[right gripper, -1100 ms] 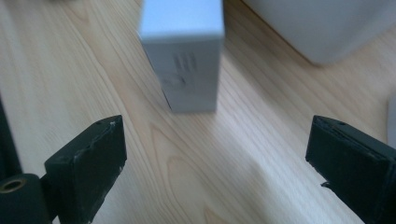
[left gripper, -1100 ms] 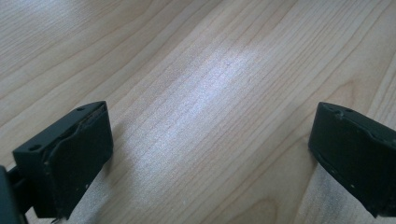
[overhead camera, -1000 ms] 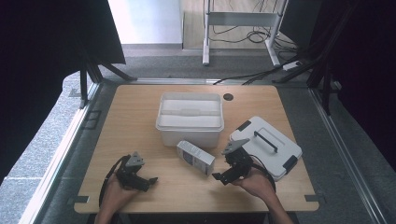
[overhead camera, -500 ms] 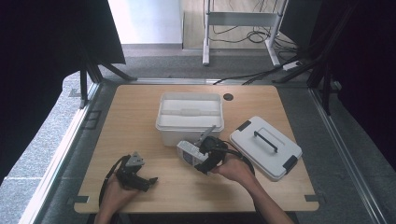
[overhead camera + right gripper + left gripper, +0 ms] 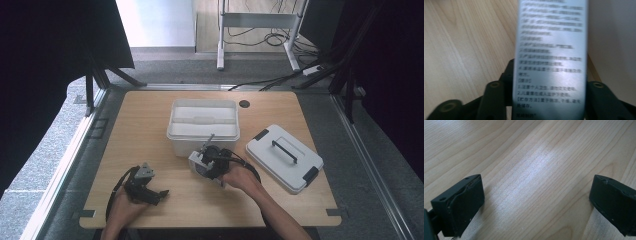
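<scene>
Right gripper view: right gripper (image 5: 547,100) jaws, just closing, press both sides of the grey printed pack (image 5: 550,62), grasping it on the table (image 5: 150,125) just before the white bin (image 5: 202,125). Left gripper (image 5: 145,187) rests released, well apart. Step judged: pickup. Next: lift clear of the rim, then into the bin. Lid (image 5: 282,157) lies beside.

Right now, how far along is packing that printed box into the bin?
Done: the lid is off, lying beside the open white bin. In hand: the right gripper has just been closing around the printed box. Left: lifting it into the bin and putting the lid on.
</scene>
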`<state>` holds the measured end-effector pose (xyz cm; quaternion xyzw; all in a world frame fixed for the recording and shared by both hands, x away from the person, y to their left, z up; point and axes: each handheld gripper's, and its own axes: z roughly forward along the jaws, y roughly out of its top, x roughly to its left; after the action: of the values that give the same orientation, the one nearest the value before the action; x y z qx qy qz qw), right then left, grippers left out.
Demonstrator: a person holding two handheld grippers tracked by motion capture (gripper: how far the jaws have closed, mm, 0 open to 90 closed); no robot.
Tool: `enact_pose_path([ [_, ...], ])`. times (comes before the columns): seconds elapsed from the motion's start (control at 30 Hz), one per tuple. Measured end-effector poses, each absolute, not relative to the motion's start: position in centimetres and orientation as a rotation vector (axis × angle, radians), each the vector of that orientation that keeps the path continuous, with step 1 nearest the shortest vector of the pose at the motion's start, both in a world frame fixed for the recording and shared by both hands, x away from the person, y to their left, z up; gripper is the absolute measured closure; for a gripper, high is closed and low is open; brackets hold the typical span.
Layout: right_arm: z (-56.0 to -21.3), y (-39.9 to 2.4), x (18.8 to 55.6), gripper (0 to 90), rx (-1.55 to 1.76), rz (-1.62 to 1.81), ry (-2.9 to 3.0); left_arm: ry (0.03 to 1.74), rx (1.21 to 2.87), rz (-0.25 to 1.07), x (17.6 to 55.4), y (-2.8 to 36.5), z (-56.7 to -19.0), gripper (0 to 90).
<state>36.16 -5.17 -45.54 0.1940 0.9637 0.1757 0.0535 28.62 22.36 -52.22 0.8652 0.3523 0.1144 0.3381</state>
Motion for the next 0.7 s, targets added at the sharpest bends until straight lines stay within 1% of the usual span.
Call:
enact_pose_path([
  [0.13, -44.6, -5.7, 35.3, 55.6, 0.568, 0.556, 2.927, 0.918, 2.255, 0.298, 28.6, 22.4, -52.2, 0.0],
  [0.33, -43.1, -7.3, 33.0, 55.5, 0.521, 0.591, 2.947, 0.92, 2.254, 0.296, 28.6, 22.4, -52.2, 0.0],
  [0.7, -44.0, -11.3, 28.4, 55.4, 0.509, 0.616, 2.969, 0.922, 2.255, 0.299, 28.6, 22.3, -52.2, 0.0],
])
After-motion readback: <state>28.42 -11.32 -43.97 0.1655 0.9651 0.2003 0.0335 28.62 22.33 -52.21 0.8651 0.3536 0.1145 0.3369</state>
